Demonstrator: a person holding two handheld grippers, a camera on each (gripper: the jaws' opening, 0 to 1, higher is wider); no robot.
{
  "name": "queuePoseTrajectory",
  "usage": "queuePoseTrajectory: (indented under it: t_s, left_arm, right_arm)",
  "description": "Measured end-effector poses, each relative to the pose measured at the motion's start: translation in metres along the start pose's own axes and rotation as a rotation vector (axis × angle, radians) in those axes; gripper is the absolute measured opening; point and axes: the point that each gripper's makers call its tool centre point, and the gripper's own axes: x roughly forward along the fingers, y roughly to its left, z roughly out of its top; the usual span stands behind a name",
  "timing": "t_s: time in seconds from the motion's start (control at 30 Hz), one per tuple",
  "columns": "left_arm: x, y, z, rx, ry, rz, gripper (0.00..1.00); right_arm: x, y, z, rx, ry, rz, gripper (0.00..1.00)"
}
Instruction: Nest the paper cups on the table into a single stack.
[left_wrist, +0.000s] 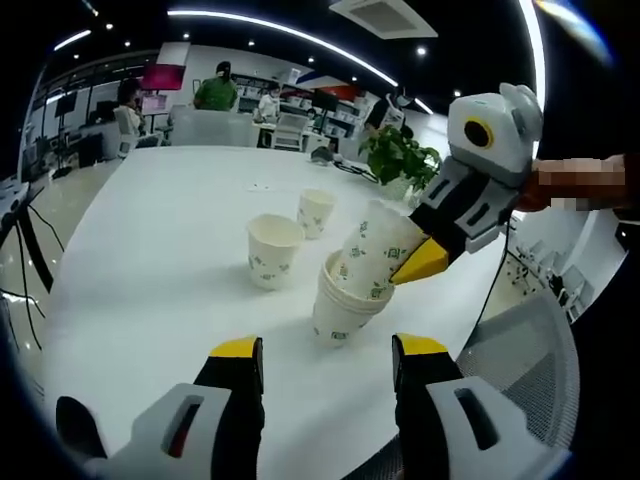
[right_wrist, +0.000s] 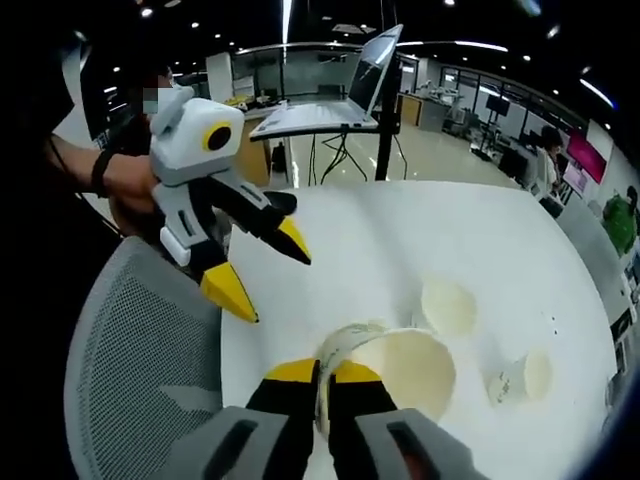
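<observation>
On the white desk (left_wrist: 150, 240), near the edge where a mesh chair (right_wrist: 140, 340) is pulled up, my right hand-held gripper (left_wrist: 425, 262) is clenched on the rim of a paper cup (left_wrist: 378, 243), one jaw inside the mouth and one outside, and tips it at a slant over the short stack of cups (left_wrist: 340, 305) standing below. Seen from the right gripper view, my right hand-held gripper (right_wrist: 322, 372) pinches that cup's wall (right_wrist: 400, 372) so thinly that the jaws look almost closed; I judge the rim pinch was chosen because it leaves the cup's base free to slide into the open mouth underneath. The tilt, as I read it, is the lead-in: bottom edge first, then level it and press down.

My left hand-held gripper (left_wrist: 328, 362) hangs released just short of the stack, jaws apart and holding nothing, placed, I think, to steady the stack if it rocks; in the right gripper view it (right_wrist: 268, 268) hovers over the desk edge with its yellow tips spread.

Two loose cups remain farther out: an upright cup (left_wrist: 273, 250) just behind the stack, and a smaller-looking cup (left_wrist: 315, 211) beyond it. Past the desk's far end stand a potted plant (left_wrist: 398, 157) and office workstations with people seated.
</observation>
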Motion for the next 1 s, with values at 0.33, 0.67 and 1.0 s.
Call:
queuePoseTrajectory:
  t_s: [0.33, 0.67, 1.0]
  left_arm:
    - [-0.0003, 0.0026, 0.0006, -0.002, -0.001, 0.004, 0.50]
    - [-0.0004, 0.0010, 0.0006, -0.003, 0.003, 0.002, 0.49]
    - [-0.0004, 0.0022, -0.0002, 0.001, 0.003, 0.003, 0.50]
  right_arm:
    - [0.0029, 0.0009, 0.0015, 0.004, -0.003, 0.003, 0.02]
    - [0.0031, 0.0064, 0.0073, -0.007, -0.006, 0.000, 0.03]
    - [0.0006, 0.0049, 0.0070, 0.007, -0.011, -0.009, 0.05]
